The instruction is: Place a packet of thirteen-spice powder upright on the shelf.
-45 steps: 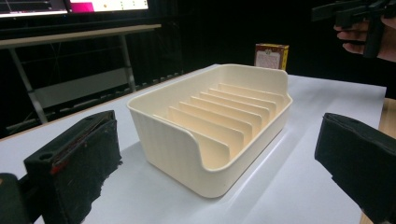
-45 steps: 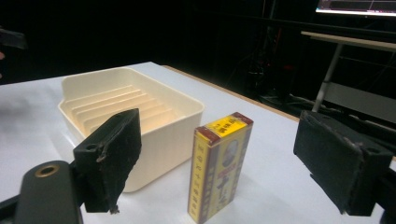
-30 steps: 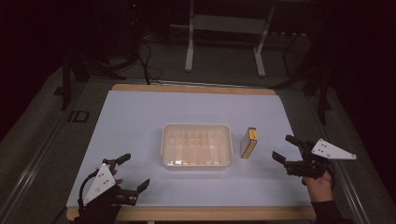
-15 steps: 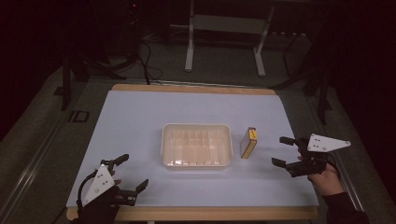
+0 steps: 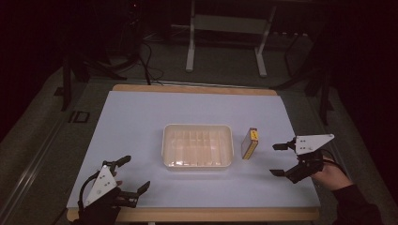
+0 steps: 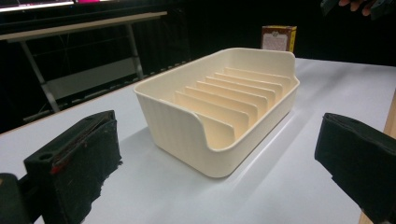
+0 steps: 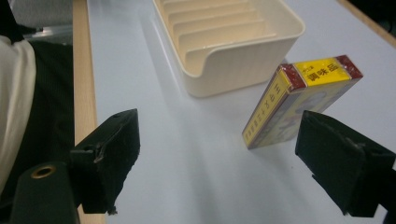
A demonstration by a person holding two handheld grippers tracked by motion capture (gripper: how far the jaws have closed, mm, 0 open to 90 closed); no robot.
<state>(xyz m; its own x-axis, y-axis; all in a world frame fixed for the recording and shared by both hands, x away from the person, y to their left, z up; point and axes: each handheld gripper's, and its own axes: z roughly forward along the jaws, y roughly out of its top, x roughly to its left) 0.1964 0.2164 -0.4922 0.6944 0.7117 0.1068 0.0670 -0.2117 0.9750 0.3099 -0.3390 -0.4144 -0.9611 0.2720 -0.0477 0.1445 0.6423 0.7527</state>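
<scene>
The right gripper (image 5: 280,160) hovers with its jaws spread wide and empty, the nearer of the two to the yellow seasoning box (image 5: 249,143), which lies just ahead of its fingertips, on edge, long axis running away across the table. Red ends, yellow printed faces. Beyond it sits the cream slotted tray (image 5: 197,146). The left gripper (image 5: 136,175), likewise gaping, waits well apart.

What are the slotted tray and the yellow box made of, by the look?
Slotted tray: looks like moulded plastic, cream, semi-gloss; one-piece rounded corners, thin integral divider ribs, soft highlights on the walls. Yellow box: probably printed cardboard with a light sheen; sharp folded edges, flat printed panels in yellow and dark red. Neither can be confirmed from the look alone.
</scene>
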